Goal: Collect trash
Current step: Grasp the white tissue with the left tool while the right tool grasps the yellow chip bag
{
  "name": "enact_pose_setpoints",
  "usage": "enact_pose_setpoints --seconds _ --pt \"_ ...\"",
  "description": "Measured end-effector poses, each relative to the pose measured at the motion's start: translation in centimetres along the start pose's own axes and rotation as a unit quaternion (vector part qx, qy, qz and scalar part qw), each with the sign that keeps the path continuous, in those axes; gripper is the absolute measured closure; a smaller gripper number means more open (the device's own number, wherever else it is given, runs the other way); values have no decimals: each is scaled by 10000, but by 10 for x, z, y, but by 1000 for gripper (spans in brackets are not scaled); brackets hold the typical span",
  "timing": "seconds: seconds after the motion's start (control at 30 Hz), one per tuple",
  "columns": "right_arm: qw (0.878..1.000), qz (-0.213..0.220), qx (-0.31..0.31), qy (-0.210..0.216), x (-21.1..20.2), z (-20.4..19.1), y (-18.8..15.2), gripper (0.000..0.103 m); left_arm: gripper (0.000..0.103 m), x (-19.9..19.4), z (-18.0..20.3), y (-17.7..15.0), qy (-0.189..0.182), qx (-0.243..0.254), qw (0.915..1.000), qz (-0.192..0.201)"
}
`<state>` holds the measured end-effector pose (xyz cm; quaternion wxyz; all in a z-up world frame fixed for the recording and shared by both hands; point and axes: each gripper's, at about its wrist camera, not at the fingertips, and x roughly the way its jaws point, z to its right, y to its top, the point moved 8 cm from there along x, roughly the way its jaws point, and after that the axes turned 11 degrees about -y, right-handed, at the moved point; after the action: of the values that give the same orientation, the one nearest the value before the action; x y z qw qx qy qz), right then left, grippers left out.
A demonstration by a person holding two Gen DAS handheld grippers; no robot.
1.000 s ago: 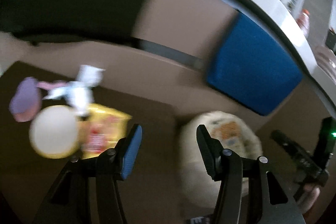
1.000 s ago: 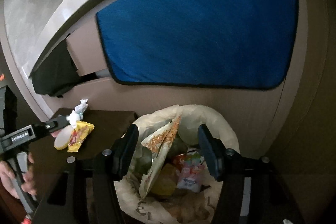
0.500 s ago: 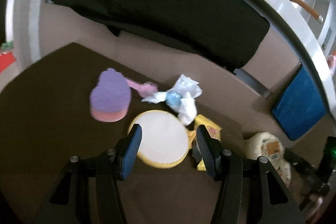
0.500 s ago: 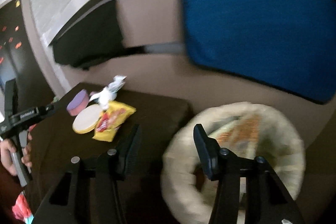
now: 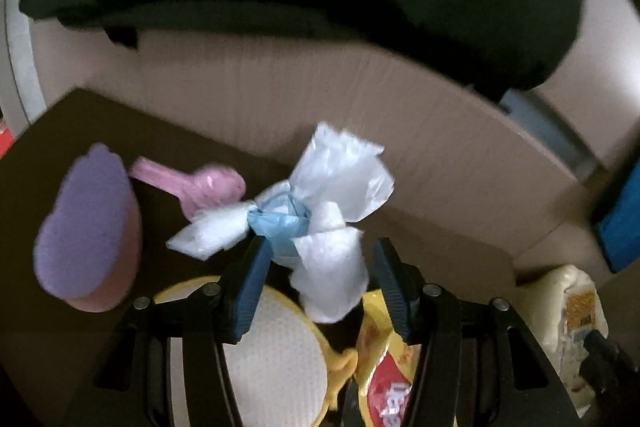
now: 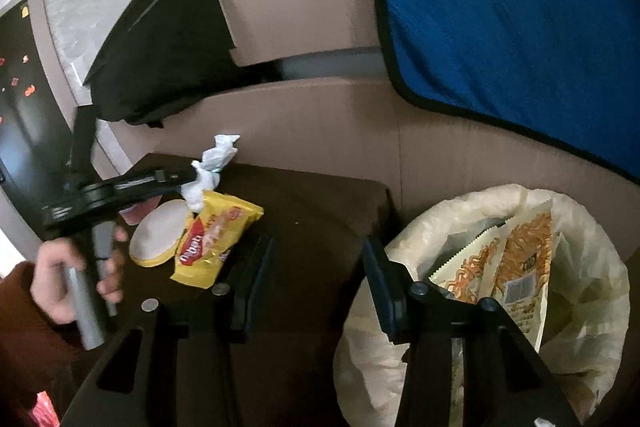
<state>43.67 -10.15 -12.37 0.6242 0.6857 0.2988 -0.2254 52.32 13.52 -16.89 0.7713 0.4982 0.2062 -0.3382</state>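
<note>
Your left gripper (image 5: 318, 281) is closing around the crumpled wad (image 5: 320, 223) on the tabletop (image 5: 80, 131), fingers not yet pressing. Centre on the blue knot so the loose tails don't slip, clear of the yellow wrapper (image 5: 384, 379). Your right gripper (image 6: 316, 279), empty, is narrowing beside the bin (image 6: 592, 267).

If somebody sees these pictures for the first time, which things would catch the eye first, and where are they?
First, the crumpled white and blue plastic wad on the dark brown table, standing between the closing jaws of the left gripper. Just beside it lie a yellow snack packet and a round yellow-rimmed pad. To the right, off the table, the lined trash bin already holds noodle wrappers.
</note>
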Motion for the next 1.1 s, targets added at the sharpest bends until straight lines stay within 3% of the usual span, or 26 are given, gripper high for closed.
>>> enact_pose_setpoints --seconds 0.07,0.2,0.4,0.57,0.73,0.93,1.1 --pt "10000 -49 -43 -17 4 0 -2 60 79 3 -3 -7 -178 -144 9996 -167" --pt "9997 -194 -117 131 15 -10 -6 59 81 -25 -12 -27 -218 27 9997 -142" --pt "9967 -479 -110 652 32 -44 -14 59 83 -88 -41 -73 -427 -253 9983 -302" --pt "9945 -483 -390 840 35 -86 -18 59 83 -143 -55 -92 -448 -154 9989 10" --pt "9944 -488 -699 620 50 -115 -17 59 83 -187 -57 -90 -337 156 9980 511" --pt "9951 -790 -262 532 82 -122 -17 54 82 -208 -59 -96 -372 300 9968 635" --pt "9944 -848 -527 333 92 -138 -20 48 82 -218 -74 -100 -388 137 9966 710"
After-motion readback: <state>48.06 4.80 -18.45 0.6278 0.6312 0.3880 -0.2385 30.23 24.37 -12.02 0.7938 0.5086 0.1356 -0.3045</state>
